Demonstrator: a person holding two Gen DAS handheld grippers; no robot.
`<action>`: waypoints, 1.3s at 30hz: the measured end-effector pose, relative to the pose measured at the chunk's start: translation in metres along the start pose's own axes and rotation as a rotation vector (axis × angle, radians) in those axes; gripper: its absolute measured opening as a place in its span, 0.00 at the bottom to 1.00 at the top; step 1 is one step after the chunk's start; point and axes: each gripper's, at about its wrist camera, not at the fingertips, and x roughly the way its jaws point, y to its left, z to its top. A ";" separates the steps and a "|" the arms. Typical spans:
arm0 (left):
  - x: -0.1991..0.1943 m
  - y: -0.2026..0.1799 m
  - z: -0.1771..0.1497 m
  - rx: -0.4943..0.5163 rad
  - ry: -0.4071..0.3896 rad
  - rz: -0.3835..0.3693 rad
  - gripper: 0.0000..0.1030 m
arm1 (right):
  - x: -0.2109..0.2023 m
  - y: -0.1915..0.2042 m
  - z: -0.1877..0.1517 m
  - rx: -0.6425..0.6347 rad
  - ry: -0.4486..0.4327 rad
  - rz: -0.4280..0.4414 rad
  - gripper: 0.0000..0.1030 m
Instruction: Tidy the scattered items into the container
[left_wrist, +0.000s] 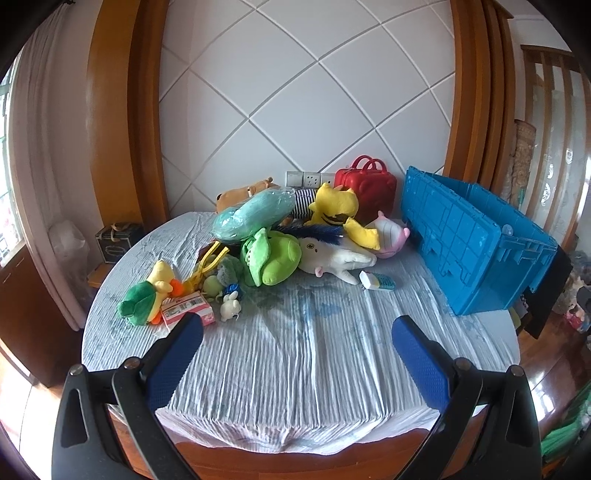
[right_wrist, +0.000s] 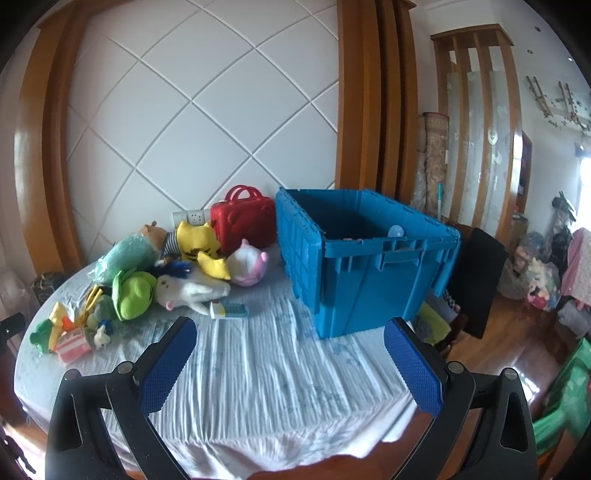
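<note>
The round table (left_wrist: 295, 369), under a wrinkled pale blue cloth, filled most of both views. On its right side stood the blue crate (right_wrist: 369, 266), lid off and open at the top, its inside mostly dark. The toys lay heaped on the table's left and back, well apart from the crate: a red toy case (left_wrist: 365, 188) against the wall, a teal pillow (left_wrist: 255, 214), a yellow plush (left_wrist: 336, 206), a green plush (left_wrist: 273, 258), a white plush (left_wrist: 332, 258) and a pink-and-white ball plush (left_wrist: 391, 236). Smaller pieces sat nearer the front — a toy phone (left_wrist: 376, 282), a green-and-yellow duck (left_wrist: 147, 299) and a small pink box (left_wrist: 188, 306).

The left gripper (left_wrist: 295, 332) and the right gripper (right_wrist: 290, 339) both hung over bare cloth with jaws spread wide, holding nothing. The task looked barely begun. A sound first pick was probably the toy phone — it lay alone, nearest the crate. Coming down across its narrow width should keep it from twisting in the grip.
</note>
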 end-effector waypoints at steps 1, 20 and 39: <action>-0.001 0.000 0.000 0.003 -0.001 -0.002 1.00 | -0.001 0.001 0.000 0.001 0.000 -0.001 1.00; 0.005 0.029 -0.011 -0.008 0.040 0.035 1.00 | 0.003 0.015 -0.007 0.020 0.019 0.023 1.00; 0.010 0.230 -0.056 -0.143 0.147 0.319 1.00 | 0.033 0.189 -0.033 -0.079 0.114 0.260 1.00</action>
